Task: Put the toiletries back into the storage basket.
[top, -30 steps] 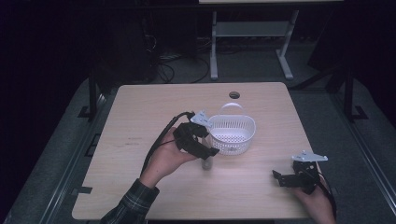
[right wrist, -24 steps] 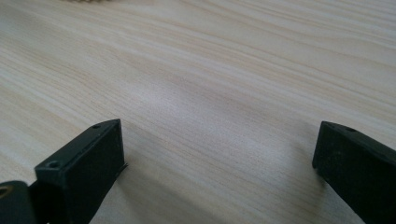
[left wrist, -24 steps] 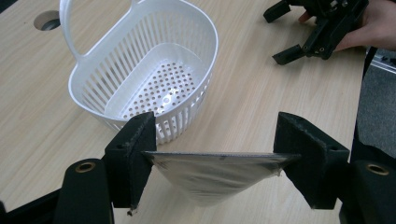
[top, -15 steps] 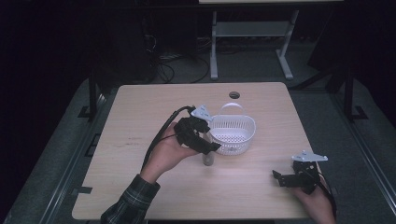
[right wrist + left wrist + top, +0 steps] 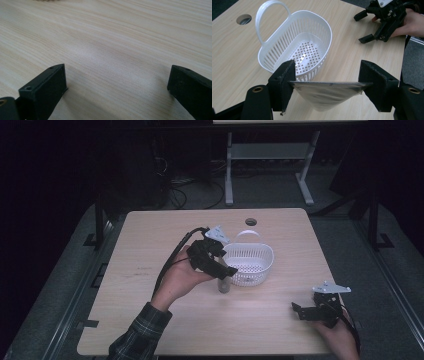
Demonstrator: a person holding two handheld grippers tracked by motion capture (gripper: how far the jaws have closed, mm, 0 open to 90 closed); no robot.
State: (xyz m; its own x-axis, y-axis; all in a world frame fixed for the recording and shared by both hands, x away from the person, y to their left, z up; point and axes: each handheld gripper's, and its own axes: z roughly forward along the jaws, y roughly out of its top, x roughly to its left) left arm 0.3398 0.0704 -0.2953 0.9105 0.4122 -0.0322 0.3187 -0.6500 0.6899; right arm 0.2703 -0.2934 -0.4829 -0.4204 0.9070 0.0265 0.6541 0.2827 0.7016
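Clear plastic is what is clamped here: a small see-through cup is gripped by its rim between the two black pads of the left claw, its body tapering downward toward the wood. In the high view the cup is seen just under the claw tips, close above the table or resting on it; which of the two cannot be told. It is placed just beside the white basket, at about eight o'clock from it, outside the basket's wall.

The left claw is carried in a hand with a plaid sleeve, reaching in from seven o'clock, a black cable trailing back over the wrist. The basket is shown in the left gripper view as a slotted oval tub with a perforated floor and a looped handle rising at its eleven o'clock end; nothing is seen lying inside it.

Well apart, toward four o'clock from the basket, the right claw is held low near the table's front edge. Its jaws are spread wide in the right gripper view, with bare wood grain between them and nothing grasped. A round cable hole is noted in the table at twelve o'clock, beyond the basket.
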